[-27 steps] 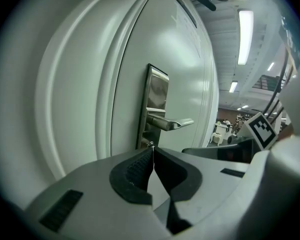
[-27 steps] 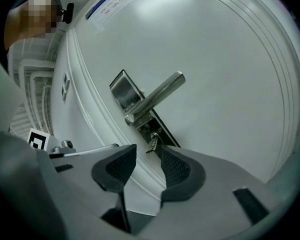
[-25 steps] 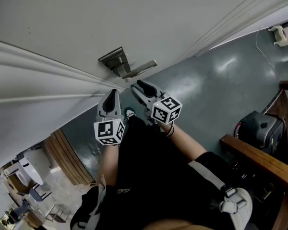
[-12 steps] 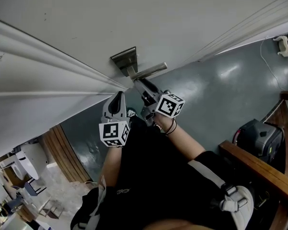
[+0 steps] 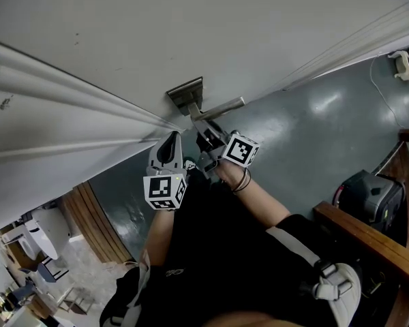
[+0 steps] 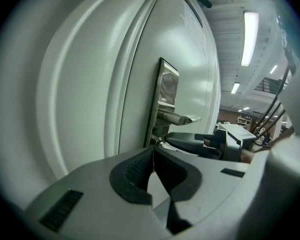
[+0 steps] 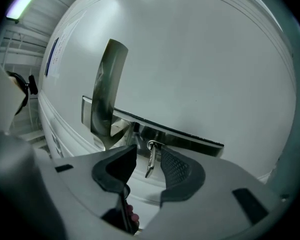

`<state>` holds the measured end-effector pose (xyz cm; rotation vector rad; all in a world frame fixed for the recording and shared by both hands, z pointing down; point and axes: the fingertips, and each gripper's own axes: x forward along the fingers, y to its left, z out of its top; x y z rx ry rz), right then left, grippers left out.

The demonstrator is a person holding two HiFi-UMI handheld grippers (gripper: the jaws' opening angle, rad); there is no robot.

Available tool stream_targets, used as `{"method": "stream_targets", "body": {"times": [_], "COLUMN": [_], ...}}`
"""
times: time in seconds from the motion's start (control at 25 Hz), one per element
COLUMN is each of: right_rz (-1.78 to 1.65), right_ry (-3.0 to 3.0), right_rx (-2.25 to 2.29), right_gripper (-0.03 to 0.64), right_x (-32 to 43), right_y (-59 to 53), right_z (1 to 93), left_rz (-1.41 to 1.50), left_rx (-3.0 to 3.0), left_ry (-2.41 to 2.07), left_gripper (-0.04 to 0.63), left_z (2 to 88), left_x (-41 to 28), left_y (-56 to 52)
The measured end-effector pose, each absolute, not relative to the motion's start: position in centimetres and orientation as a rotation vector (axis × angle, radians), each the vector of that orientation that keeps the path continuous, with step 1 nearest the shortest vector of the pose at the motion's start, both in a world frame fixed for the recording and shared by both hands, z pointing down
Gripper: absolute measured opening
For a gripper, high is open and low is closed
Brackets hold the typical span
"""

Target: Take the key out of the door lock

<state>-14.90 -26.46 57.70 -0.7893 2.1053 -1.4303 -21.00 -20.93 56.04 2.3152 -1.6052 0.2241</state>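
The door [image 5: 191,26] is white; its lock plate [image 5: 184,91], handle [image 5: 223,107] and key [image 7: 150,160] are silvery. The left gripper [image 6: 153,154] and right gripper [image 7: 148,151] are grey with black pads [image 7: 177,169], their cubes [image 5: 165,191] patterned in black-and-white squares. The floor [image 5: 313,114] is grey-green.

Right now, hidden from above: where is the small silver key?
Right gripper view, centre: the small silver key sits in the steel lock plate, between the open jaws of the right gripper.

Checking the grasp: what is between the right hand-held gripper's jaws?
A small silver key in the door lock, untouched; the jaws have just been closing. Right gripper view.
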Motion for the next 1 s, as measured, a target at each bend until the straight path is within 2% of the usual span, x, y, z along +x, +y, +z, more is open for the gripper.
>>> {"method": "stream_targets", "body": {"times": [0.6, 1.0], "right_rz": [-1.519, -1.550], "right_ry": [1.891, 1.838], "right_rx": [-0.779, -0.788], "right_gripper": [0.041, 0.034], "right_x": [-14.8, -14.7], "right_y": [-27.5, -27.6], "right_z": [58.7, 59.1], "left_rz": [0.235, 0.215], "left_rx": [2.328, 2.315], "left_ry": [-1.576, -1.585], "left_gripper": [0.025, 0.025], "left_z": [56.2, 56.1], "left_x": [-21.5, -21.4], "left_y": [-21.4, -20.9]}}
